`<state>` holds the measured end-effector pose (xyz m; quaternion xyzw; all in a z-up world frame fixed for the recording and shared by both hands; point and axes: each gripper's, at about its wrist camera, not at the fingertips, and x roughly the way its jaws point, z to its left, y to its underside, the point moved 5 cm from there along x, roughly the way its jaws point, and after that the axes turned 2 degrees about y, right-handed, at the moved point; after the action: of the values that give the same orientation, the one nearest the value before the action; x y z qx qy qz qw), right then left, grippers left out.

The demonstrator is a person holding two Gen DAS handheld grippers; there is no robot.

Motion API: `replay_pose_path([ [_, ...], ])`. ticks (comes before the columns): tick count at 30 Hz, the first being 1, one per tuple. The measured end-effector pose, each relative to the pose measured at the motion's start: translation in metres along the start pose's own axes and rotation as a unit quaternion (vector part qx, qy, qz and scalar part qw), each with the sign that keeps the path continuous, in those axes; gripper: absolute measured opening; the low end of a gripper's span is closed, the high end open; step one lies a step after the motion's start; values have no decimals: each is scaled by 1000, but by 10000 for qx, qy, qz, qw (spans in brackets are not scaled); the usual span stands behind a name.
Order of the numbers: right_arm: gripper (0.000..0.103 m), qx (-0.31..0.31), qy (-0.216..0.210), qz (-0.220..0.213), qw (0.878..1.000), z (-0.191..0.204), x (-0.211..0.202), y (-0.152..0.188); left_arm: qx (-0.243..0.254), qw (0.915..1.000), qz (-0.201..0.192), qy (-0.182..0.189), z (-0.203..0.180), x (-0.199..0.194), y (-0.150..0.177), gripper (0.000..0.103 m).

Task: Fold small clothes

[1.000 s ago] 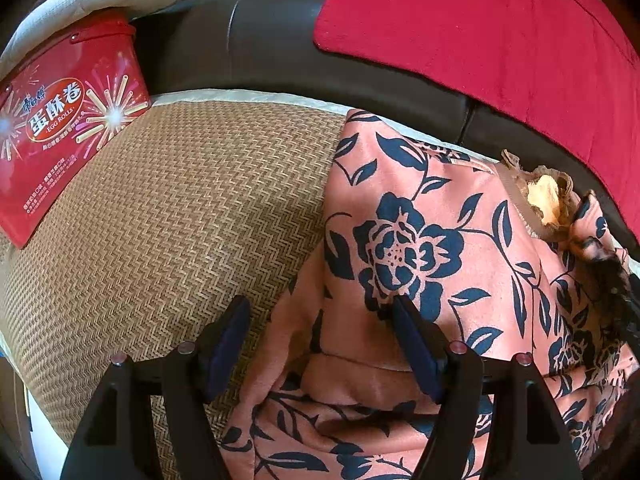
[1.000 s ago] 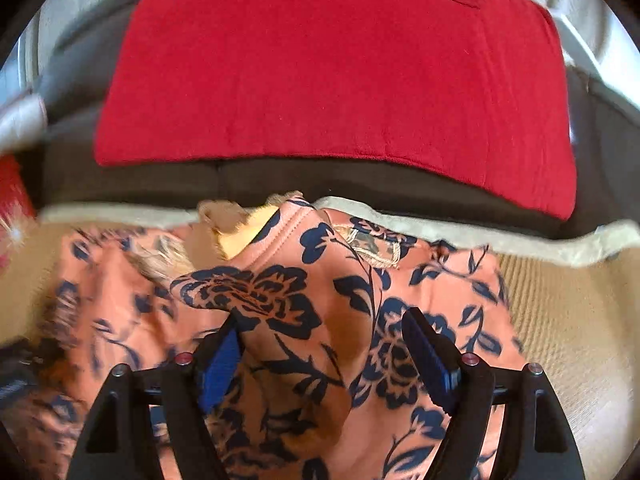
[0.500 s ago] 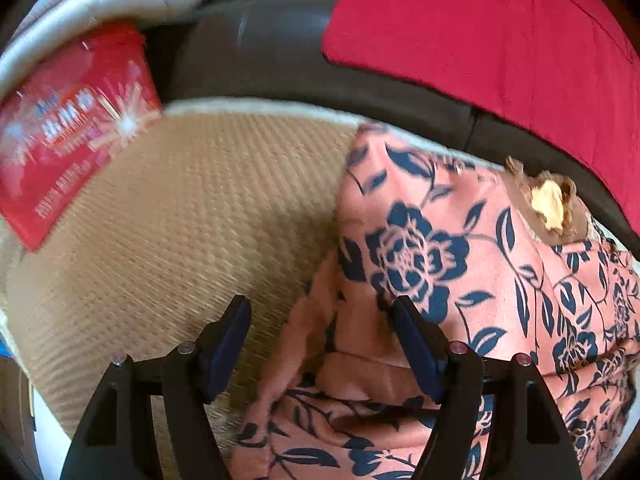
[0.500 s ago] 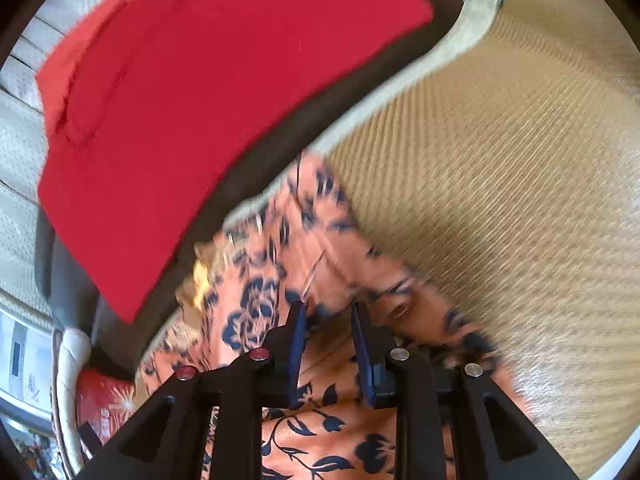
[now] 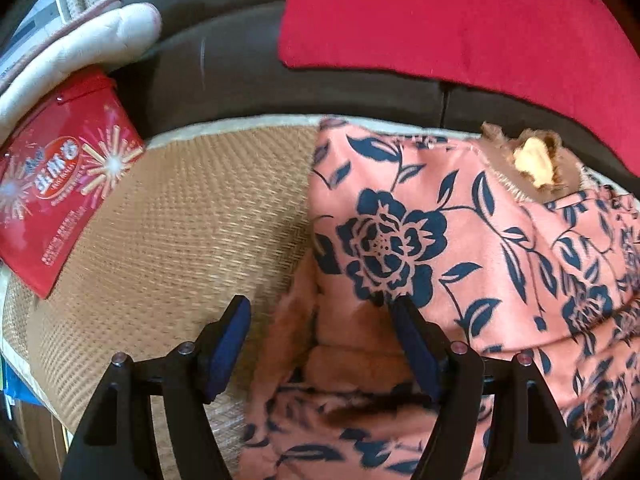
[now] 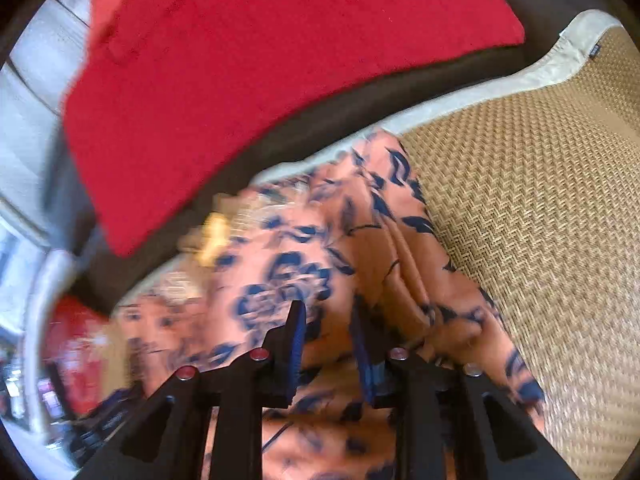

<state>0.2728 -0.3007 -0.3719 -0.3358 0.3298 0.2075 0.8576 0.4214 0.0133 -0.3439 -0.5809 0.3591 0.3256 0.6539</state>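
Salmon-pink garment (image 5: pixel 460 240) with navy floral print: spread and rumpled on woven straw mat (image 5: pixel 180 232), reaching the mat's pale-bound far edge, beside the dark sofa back (image 5: pixel 320 84). Same garment (image 6: pixel 320 248) blurred in right wrist view, bunched in long folds toward the mat (image 6: pixel 540 220).

Left gripper (image 5: pixel 320 320): above garment's near-left edge, jaws wide apart, nothing pinched; one blue pad over bare mat, the other over the cloth.

Right gripper (image 6: pixel 328 320): jaws narrowed onto a raised fold of the garment, cloth filling the gap between blue pads, gripped.

Tan fringed patch with yellow piece (image 5: pixel 532 160): at garment's far edge, near the sofa back.

Red cloth (image 5: pixel 460 16): draped over sofa back, behind the garment; likewise (image 6: pixel 260 60).

Red box with starburst print (image 5: pixel 60 176): at mat's far-left corner, tilted, well apart from garment.

Pale quilted cushion (image 5: pixel 80 48): just behind the box.
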Motion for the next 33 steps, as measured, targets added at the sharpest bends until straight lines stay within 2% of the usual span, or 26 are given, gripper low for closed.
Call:
replay_pose_path([
  [1,37,-95,-112,-168,9998,-1,-22,1,14,10000,-33,19,3,-5,2,75],
  [2,62,-159,-127,-252,9995,-3,-34,3,51,9999,-88,127,9,-14,9,75],
  [3,78,-179,-154,-332,9992,-9,-52,9,82,9997,-104,206,14,-17,12,75],
  [4,88,-97,-223,-431,9988,-19,-65,15,116,9994,-122,303,20,-24,20,75],
  [6,88,52,-336,-562,9978,-38,-92,25,166,9985,-186,487,33,-40,38,76],
  [10,88,233,-219,-197,9993,-85,-124,65,110,9975,-239,659,59,-60,83,79],
  [11,88,265,-178,-104,9994,-94,-128,73,22,9967,-196,784,67,-64,104,79],
  [14,88,378,19,201,9991,-118,-121,105,-326,9931,141,1120,79,-68,152,79],
  [18,88,543,178,440,9974,-127,-114,126,-427,9879,203,1476,76,-78,180,79],
  [19,88,588,233,530,9966,-127,-112,131,-474,9860,174,1590,75,-80,182,74],
  [22,88,678,365,725,9944,-136,-99,153,-664,9787,281,1920,74,-79,191,26],
  [23,88,716,369,770,9938,-138,-94,157,-755,9759,386,2011,74,-76,197,22],
  [25,88,750,396,820,9930,-139,-93,167,-843,9725,482,2117,76,-74,201,22],
  [27,88,710,504,876,9923,-142,-91,174,-848,9681,566,2291,72,-76,206,31],
  [29,88,778,502,913,9915,-146,-91,179,-820,9650,795,2360,67,-73,214,71],
  [30,88,829,506,956,9907,-150,-90,183,-847,9645,823,2362,66,-72,219,75],
  [33,88,963,524,1094,9879,-159,-88,192,-724,9588,879,2601,55,-76,226,75],
])
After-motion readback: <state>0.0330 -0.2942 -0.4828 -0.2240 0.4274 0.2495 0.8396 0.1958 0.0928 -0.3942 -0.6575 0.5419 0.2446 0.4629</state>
